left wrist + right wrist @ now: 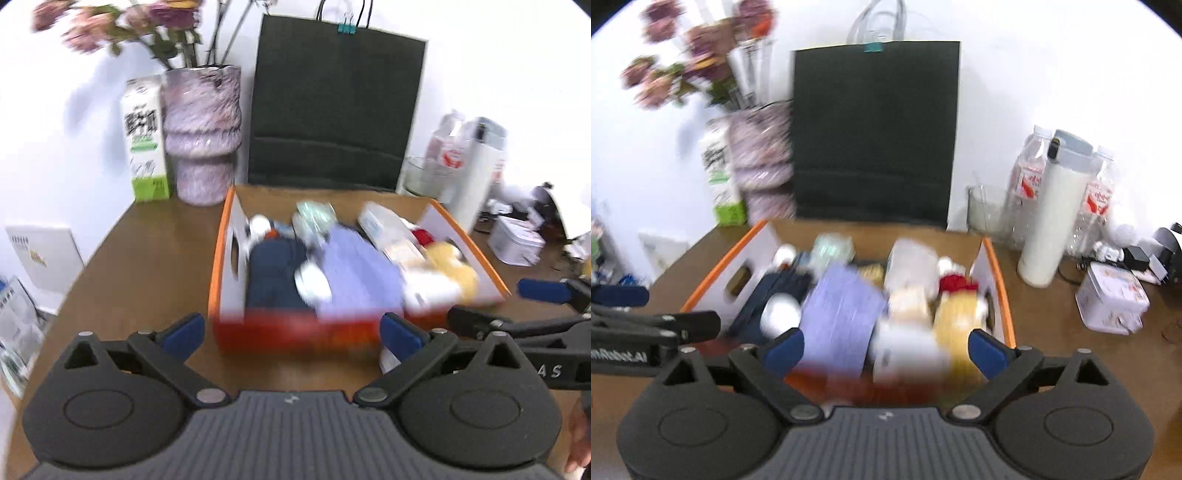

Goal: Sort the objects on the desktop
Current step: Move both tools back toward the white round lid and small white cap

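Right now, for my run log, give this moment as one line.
left gripper: open, empty | right gripper: open, empty | box: full, on desk

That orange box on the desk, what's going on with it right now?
A person holds a gripper in each hand in front of the orange box, which sits on the desk packed with mixed items, among them a purple cloth and a navy pouch. The left gripper and right gripper are both open and hold nothing. Both views are motion-blurred. A vase, carton and black bag stand behind the box.
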The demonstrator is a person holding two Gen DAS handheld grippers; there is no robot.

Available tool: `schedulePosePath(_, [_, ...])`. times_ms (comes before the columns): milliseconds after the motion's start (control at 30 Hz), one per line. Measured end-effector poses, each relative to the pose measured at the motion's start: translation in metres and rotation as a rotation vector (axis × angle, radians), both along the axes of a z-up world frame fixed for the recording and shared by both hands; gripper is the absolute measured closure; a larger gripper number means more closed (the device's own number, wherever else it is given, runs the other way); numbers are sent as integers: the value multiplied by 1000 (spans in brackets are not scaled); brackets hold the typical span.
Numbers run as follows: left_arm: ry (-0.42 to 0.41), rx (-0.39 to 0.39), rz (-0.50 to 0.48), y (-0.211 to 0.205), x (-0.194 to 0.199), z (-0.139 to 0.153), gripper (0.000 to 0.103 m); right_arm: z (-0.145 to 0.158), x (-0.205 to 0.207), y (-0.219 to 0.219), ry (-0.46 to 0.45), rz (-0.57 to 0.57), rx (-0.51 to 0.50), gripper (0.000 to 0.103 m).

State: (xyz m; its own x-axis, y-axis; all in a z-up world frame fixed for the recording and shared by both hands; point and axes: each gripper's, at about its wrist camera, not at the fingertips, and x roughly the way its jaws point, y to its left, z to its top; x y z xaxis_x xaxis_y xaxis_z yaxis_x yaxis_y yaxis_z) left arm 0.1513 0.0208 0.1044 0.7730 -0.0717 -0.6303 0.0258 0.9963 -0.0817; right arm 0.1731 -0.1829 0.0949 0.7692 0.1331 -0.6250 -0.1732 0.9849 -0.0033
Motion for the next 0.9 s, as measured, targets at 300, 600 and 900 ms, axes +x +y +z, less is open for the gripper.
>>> schedulePosePath(300, [-101,75,58,-7,-145,-48,0,-52,-144,10,-2,39,-1,6])
schedulePosePath(600, [-201,121,0,-31,-241,-77,0,-76,-240,-17,-60,-28,59,7])
schedulePosePath(900, [-229,104,-58,-46,-254,-78,0,-83,-278,-24,-136,-14,24,7])
